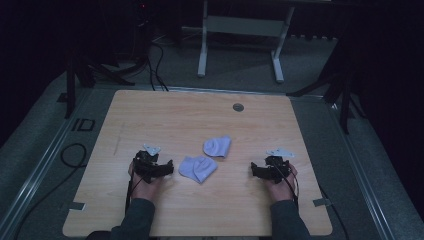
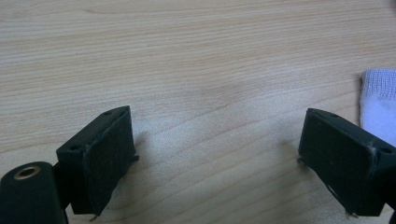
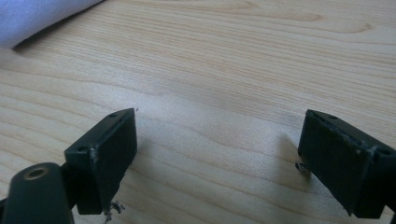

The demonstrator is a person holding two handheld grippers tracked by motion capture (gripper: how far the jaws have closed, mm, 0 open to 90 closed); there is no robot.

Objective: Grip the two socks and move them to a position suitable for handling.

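Both grippers, left (image 1: 159, 161) and right (image 1: 261, 169), rest gaping wide, empty, on the light wooden table (image 1: 165, 110). Between them 2 pale-blue knitted socks (image 1: 198, 168) (image 1: 217, 146) lie untouched; nothing started.

A lab or recording studio, by the look of it: a bare wooden table (image 1: 165, 115) stands on grey carpet, with black curtains closing in the room. Dark stand legs (image 1: 75, 85) sit at ten and two o'clock, cables (image 1: 156, 65) (loosely coiled) trail at eleven, and a white frame (image 1: 240, 45) stands at twelve.
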